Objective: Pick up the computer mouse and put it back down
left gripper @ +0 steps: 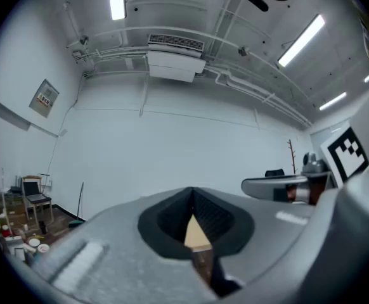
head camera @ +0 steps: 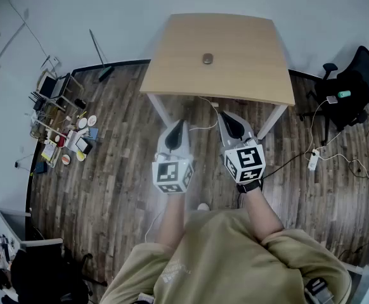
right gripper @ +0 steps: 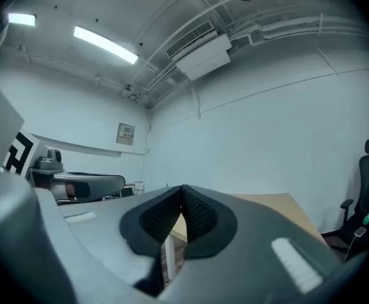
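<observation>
A small dark computer mouse (head camera: 208, 58) lies near the middle of a light wooden table (head camera: 248, 75) that stands against the white wall. I hold both grippers level over the wooden floor, short of the table's near edge and pointing toward it. The left gripper (head camera: 181, 126) (left gripper: 193, 195) is shut, its pads meeting at the tip with nothing between them. The right gripper (head camera: 224, 118) (right gripper: 182, 192) is also shut and empty. In the right gripper view the tabletop (right gripper: 270, 204) shows beyond the jaws. The mouse is hidden in both gripper views.
A black office chair (head camera: 356, 84) stands right of the table, with cables and a power strip (head camera: 312, 160) on the floor near it. A low rack with clutter (head camera: 58, 122) sits at the left wall, and a broom (head camera: 99, 59) leans behind it.
</observation>
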